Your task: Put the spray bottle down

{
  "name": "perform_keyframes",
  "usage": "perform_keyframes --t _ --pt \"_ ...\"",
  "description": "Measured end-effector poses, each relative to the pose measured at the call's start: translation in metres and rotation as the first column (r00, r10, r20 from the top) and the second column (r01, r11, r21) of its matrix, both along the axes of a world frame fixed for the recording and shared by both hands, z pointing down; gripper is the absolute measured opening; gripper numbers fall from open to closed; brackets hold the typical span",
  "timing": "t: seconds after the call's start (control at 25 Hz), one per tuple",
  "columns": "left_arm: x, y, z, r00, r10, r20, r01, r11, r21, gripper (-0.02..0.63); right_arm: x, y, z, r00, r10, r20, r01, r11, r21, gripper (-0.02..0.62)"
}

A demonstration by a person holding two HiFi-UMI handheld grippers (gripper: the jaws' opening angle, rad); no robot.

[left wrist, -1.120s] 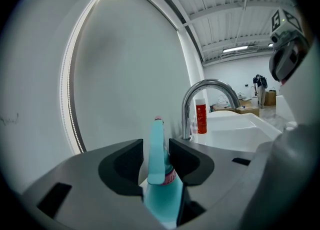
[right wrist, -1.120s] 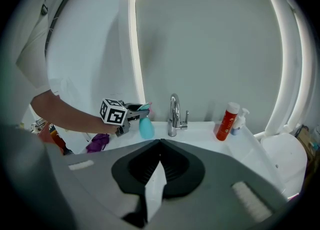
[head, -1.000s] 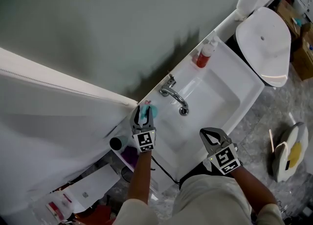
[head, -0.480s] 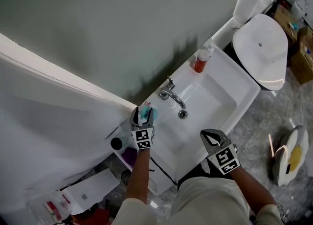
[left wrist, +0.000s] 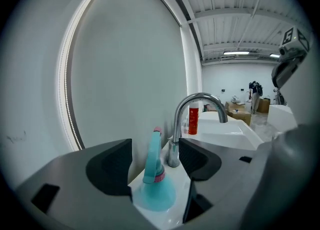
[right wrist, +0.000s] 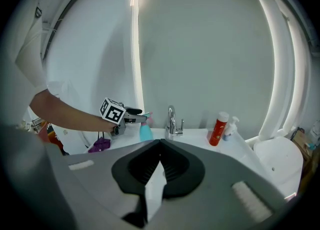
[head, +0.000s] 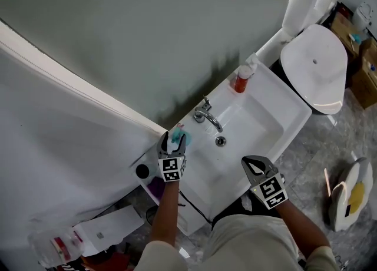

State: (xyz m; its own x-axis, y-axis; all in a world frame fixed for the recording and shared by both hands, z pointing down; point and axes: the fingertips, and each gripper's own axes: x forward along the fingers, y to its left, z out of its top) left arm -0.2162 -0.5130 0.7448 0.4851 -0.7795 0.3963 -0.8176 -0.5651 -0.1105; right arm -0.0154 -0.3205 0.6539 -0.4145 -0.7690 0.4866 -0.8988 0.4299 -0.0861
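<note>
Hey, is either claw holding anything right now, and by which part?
Nothing is held. The left claw has just been opening; the teal plastic spray bottle stands free between its jaws. The right claw is shut, empty.

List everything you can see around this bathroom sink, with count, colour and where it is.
sink: one, white, centre
faucet: one, chrome, on the sink's back rim
spray bottle: one, teal with pink trim, upright on the sink's left end
red bottle: one, red, white cap, sink's far corner
pump bottle: one, white, beside the red bottle
toilet: one, white, lid down, right of the sink
curtain: one, white, left of the sink
white-and-yellow object: one, on the floor, far right
left gripper: one, grey, jaws have just been opening, spray bottle between them untouched
right gripper: one, grey, shut, empty, in front of the sink
</note>
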Motion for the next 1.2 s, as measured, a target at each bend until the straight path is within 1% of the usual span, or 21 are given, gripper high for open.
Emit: perform_keyframes --t 0.28,0.36,0.56,0.76,0.88,1.0,1.08,1.2 --pt "-0.007 0.045 -0.047 1.0 -0.019 0.017 0.019 0.999 0.031 0.278 0.011 0.009 -0.023 0.999 -0.039 0.017 0.038 0.998 0.054 0.011" --pt "-0.009 0.058 -0.063 0.999 -0.043 0.017 0.042 0.998 0.037 0.278 0.014 0.009 -0.032 0.998 -0.06 0.023 0.059 0.996 0.069 0.011" --pt "-0.003 0.099 -0.103 0.992 -0.125 -0.009 0.126 0.991 0.055 0.278 0.028 0.008 -0.049 0.987 -0.159 0.025 0.156 0.983 0.1 0.011" --pt "0.014 0.154 -0.129 0.977 -0.211 -0.04 0.213 0.976 0.053 0.276 0.05 0.018 -0.062 0.972 -0.232 0.04 0.225 0.965 0.132 0.011" --pt "0.032 0.191 -0.141 0.971 -0.237 -0.042 0.239 0.969 0.062 0.271 0.063 0.03 -0.064 0.962 -0.271 0.046 0.261 0.954 0.149 0.011" --pt "0.05 0.229 -0.155 0.966 -0.257 -0.03 0.258 0.963 0.075 0.239 0.072 0.049 -0.069 0.946 -0.319 0.053 0.307 0.938 0.162 0.011" --pt "0.059 0.252 -0.164 0.958 -0.285 -0.026 0.286 0.955 0.081 0.21 0.077 0.06 -0.072 0.935 -0.351 0.055 0.337 0.926 0.172 0.011" --pt "0.067 0.281 -0.172 0.937 -0.35 -0.014 0.35 0.934 0.075 0.205 0.082 0.074 -0.074 0.919 -0.391 0.057 0.375 0.908 0.187 0.011"
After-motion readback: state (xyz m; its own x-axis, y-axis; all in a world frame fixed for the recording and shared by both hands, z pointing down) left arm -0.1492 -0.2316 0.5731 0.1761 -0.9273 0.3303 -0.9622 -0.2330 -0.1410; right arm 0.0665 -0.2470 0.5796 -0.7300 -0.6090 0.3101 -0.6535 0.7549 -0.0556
